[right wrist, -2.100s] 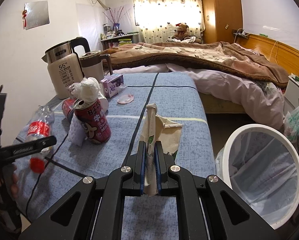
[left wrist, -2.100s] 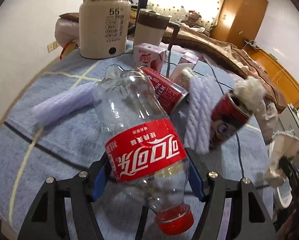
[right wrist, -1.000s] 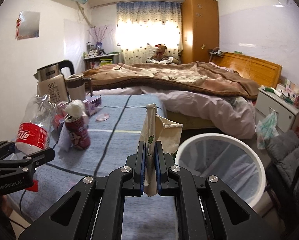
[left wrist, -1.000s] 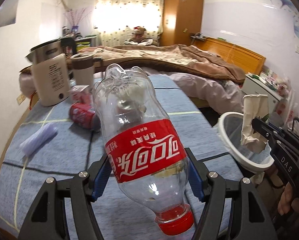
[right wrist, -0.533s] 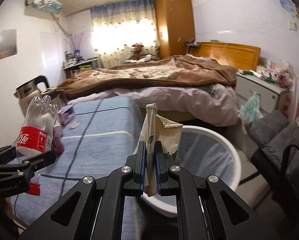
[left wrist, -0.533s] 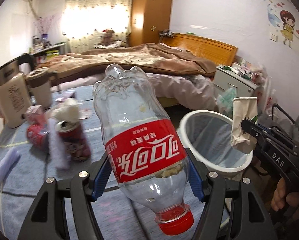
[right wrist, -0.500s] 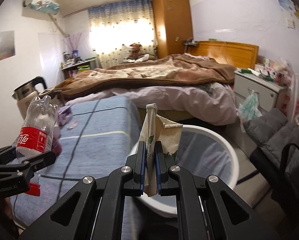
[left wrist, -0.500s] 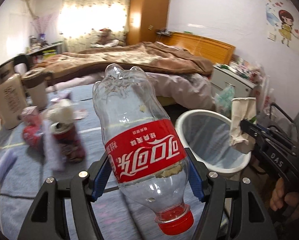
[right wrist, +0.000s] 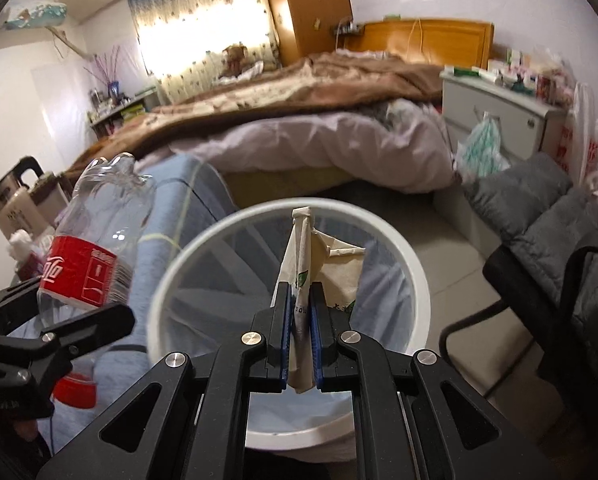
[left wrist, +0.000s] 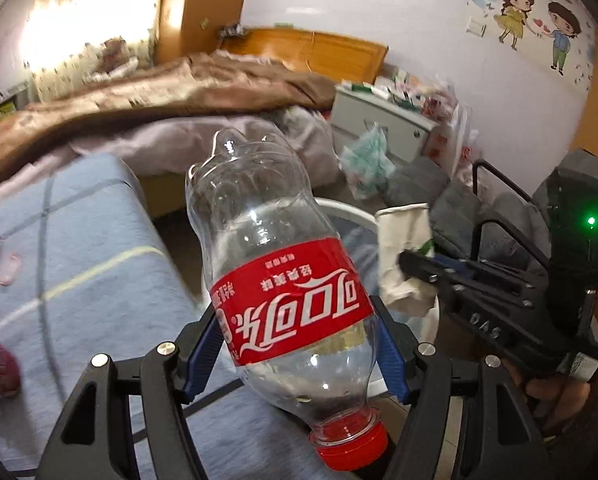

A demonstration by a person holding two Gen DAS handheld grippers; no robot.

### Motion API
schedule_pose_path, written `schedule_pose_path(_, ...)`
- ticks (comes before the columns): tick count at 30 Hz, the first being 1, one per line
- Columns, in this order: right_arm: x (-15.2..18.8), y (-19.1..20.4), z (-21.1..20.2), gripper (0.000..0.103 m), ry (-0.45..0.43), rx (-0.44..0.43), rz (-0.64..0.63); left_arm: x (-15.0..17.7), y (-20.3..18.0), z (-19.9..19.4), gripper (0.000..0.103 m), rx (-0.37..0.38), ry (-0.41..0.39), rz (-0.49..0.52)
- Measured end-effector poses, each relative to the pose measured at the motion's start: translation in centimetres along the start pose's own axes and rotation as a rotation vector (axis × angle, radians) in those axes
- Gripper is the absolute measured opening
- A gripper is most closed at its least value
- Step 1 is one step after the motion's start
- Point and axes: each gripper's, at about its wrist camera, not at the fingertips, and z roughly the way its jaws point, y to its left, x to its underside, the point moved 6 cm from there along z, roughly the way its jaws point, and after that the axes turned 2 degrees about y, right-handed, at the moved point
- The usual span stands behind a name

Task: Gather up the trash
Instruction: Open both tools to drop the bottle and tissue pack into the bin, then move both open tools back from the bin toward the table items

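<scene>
My left gripper (left wrist: 299, 344) is shut on a clear plastic cola bottle (left wrist: 275, 264) with a red label and red cap, held cap toward me; the bottle also shows in the right wrist view (right wrist: 91, 248). My right gripper (right wrist: 302, 320) is shut on a crumpled beige paper bag (right wrist: 319, 264) and holds it over the mouth of the white trash bin (right wrist: 171, 280). In the left wrist view the paper bag (left wrist: 403, 252) and the right gripper (left wrist: 415, 260) hang over the bin rim (left wrist: 339, 208), to the right of the bottle.
The table with a blue-grey cloth (left wrist: 79, 240) lies to the left, with a kettle (right wrist: 11, 200) and other litter at its far end. A bed with a brown blanket (right wrist: 299, 92) is behind the bin. A black chair with grey cushions (right wrist: 559, 248) stands to the right.
Both grippers have swung right, away from the table and toward the bin. The paper bag is now over the bin's mouth; the bottle has come close beside the bin. Both holds are unchanged.
</scene>
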Motion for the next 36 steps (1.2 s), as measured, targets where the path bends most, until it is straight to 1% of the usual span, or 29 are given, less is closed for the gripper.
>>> schedule_pose_path(2, 0.3, -0.2, 0.8, 0.009, 0.026, 0.009, -0.012, -0.1, 0.0, 0.9, 0.07, 0.02, 0.021, -0.019)
schedule_pose_path(5, 0.6, -0.2, 1.5, 0.01, 0.054, 0.013, -0.029, -0.1, -0.2, 2.1, 0.07, 0.018, 0.05, -0.026)
schedule_pose_path(7, 0.8, -0.1, 1.7, 0.01, 0.059, 0.024, -0.036, 0.1, -0.1, 2.5, 0.071, 0.037, 0.069, -0.04)
schedule_pose_path(9, 0.8, -0.3, 1.8, 0.01, 0.06, 0.026, -0.035, 0.4, 0.1, 2.6, 0.071, 0.02, 0.071, -0.04)
schedule_pose_path(11, 0.9, -0.5, 1.7, 0.015, 0.059, 0.028, -0.025, 0.3, 0.2, 2.6, 0.072, 0.01, 0.068, -0.039)
schedule_pose_path(12, 0.8, -0.5, 1.7, 0.022, 0.056, 0.03, -0.022, 0.3, 0.3, 2.6, 0.074, 0.009, 0.067, -0.043)
schedule_pose_path(13, 0.9, -0.6, 1.5, 0.033, 0.054, 0.034, -0.017, 0.2, 0.5, 2.5, 0.075, 0.009, 0.062, -0.045)
schedule_pose_path(15, 0.7, -0.6, 1.5, 0.047, 0.05, 0.035, -0.01, 0.1, 0.5, 2.3, 0.076, 0.017, 0.055, -0.049)
schedule_pose_path(19, 0.6, -0.6, 0.7, 0.047, 0.03, 0.058, 0.004, 0.2, 0.9, 1.7, 0.077, 0.013, 0.043, -0.053)
schedule_pose_path(24, 0.5, -0.2, -0.3, 0.047, 0.005, 0.052, 0.011, 0.3, 1.7, 0.6, 0.077, -0.006, 0.027, -0.075)
schedule_pose_path(28, 0.9, 1.0, -1.1, 0.047, -0.012, 0.04, 0.006, 0.9, 2.4, -0.7, 0.077, -0.026, 0.014, -0.09)
schedule_pose_path(32, 1.1, 2.4, -2.1, 0.047, -0.035, 0.026, -0.002, 1.4, 3.4, -2.7, 0.077, -0.105, -0.024, -0.081)
schedule_pose_path(34, 1.0, 3.4, -2.7, 0.047, -0.053, 0.008, -0.008, 1.8, 4.0, -3.8, 0.077, -0.115, -0.04, -0.1)
schedule_pose_path(36, 1.0, 4.4, -3.1, 0.047, -0.068, -0.008, -0.02, 2.2, 4.8, -5.1, 0.077, -0.143, -0.063, -0.114)
